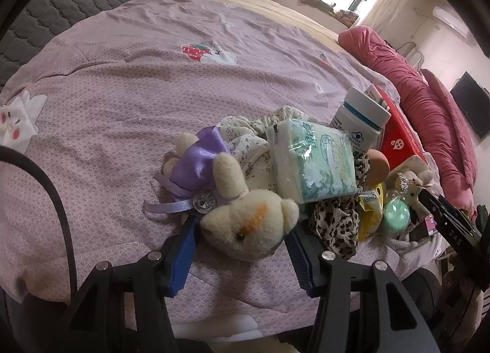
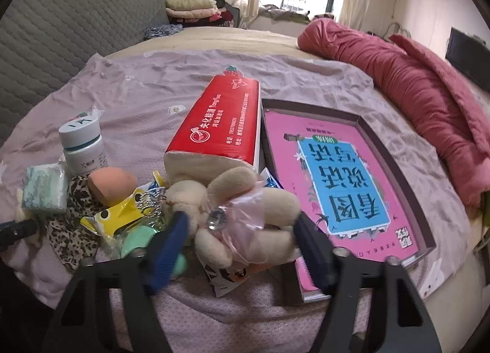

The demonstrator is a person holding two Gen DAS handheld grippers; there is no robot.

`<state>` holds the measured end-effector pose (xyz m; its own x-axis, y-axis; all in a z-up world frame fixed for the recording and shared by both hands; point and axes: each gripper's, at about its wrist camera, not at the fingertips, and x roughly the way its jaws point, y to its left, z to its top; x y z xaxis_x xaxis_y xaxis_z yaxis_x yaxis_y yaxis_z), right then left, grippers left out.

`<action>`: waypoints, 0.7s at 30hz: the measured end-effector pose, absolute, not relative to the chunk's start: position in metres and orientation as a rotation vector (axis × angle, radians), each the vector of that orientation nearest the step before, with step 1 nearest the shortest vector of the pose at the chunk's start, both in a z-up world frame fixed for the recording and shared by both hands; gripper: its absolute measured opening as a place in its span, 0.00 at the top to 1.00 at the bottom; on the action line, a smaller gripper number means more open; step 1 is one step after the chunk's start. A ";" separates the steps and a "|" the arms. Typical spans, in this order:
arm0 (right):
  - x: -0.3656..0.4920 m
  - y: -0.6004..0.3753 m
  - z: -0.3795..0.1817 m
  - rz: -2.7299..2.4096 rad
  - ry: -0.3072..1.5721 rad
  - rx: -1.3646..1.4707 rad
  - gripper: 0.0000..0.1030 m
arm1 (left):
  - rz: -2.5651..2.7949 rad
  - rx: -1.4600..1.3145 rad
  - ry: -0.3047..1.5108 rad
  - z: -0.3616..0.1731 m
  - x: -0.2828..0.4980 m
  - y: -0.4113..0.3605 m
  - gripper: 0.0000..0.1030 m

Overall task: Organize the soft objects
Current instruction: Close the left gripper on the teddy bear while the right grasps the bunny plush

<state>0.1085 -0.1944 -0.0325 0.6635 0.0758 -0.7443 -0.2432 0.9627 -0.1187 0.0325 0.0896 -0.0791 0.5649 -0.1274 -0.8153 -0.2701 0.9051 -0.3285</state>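
**A:** Plush bunny in the purple satin dress (image 1: 232, 197) is lying on the bed (image 1: 122, 108), near its front edge, and your left gripper (image 1: 242, 230) has its blue fingers (image 1: 183, 249) spread on either side of the bunny's head. I can't tell if they're pressing in or just sitting beside it.

**B:** And your right gripper (image 2: 239, 236)?

**A:** Same deal with the second plush bunny, the one in the pink dress (image 2: 242, 212). Your jaws are wide apart around it, and the picture is a bit blurry there, so I can't say whether the pads touch. It lies near the bed's front edge too, just in front of the red tissue pack (image 2: 220, 129).

**B:** What's piled around them?

**A:** Behind the purple bunny there's a green-and-white tissue packet (image 1: 312, 160) leaning on floral cloth (image 1: 245, 135), then a white bottle (image 1: 361, 120), a leopard print fabric (image 1: 333, 221), a peach makeup sponge (image 1: 378, 166), a yellow packet (image 1: 372, 209) and a mint green round thing (image 1: 396, 212). To the right of the red pack sits a shallow box with a pink and blue book (image 2: 340, 181) in it. A rolled pink quilt (image 2: 413, 83) runs along the bed's right edge.
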 end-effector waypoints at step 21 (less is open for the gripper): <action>0.096 -0.212 -0.009 0.287 0.733 -0.071 0.91 | 0.087 -0.470 0.907 -0.067 0.022 0.098 0.55</action>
